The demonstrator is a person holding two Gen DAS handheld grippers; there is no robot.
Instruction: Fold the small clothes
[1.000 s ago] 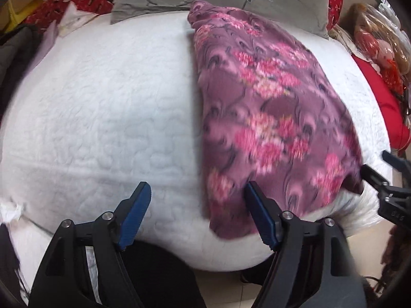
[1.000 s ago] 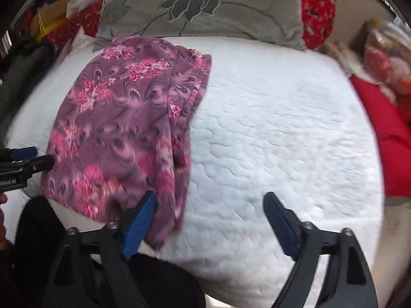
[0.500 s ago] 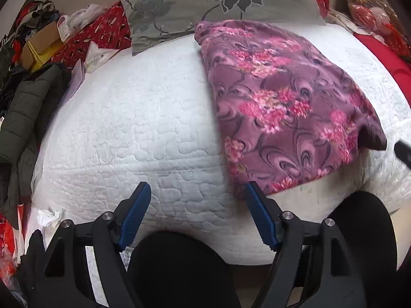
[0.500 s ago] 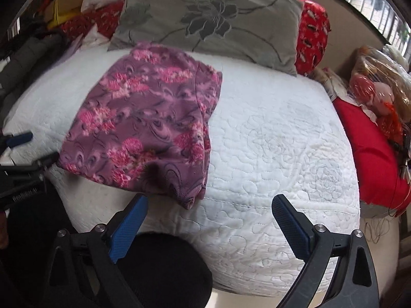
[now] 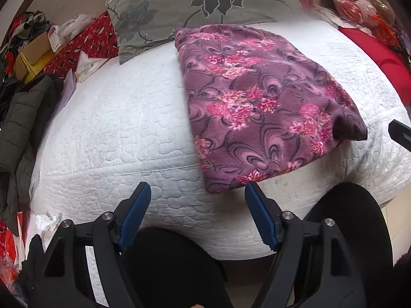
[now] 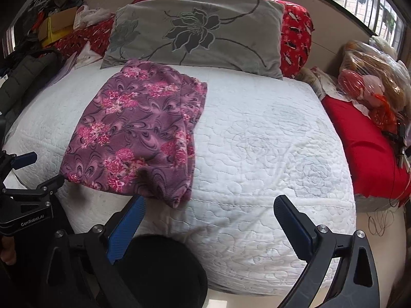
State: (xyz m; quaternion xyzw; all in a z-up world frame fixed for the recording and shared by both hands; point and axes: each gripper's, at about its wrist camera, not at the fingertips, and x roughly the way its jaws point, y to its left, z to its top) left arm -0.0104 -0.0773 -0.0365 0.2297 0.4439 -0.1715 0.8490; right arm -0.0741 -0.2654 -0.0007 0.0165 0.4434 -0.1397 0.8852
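Nearest, both grippers hang off the bed's front edge with jaws spread wide and nothing between them: the left gripper (image 5: 196, 206) just short of the folded purple floral garment (image 5: 259, 102), the right gripper (image 6: 209, 219) beside its near corner. Beyond, the garment lies flat on the white quilted bed (image 6: 269, 154), its far end near a grey flowered pillow (image 6: 200, 29).

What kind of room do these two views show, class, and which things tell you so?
Most likely a bedroom. A white quilted mattress fills both views, a grey flower-patterned pillow lies at its far end, and a folded purple floral garment rests on the quilt.
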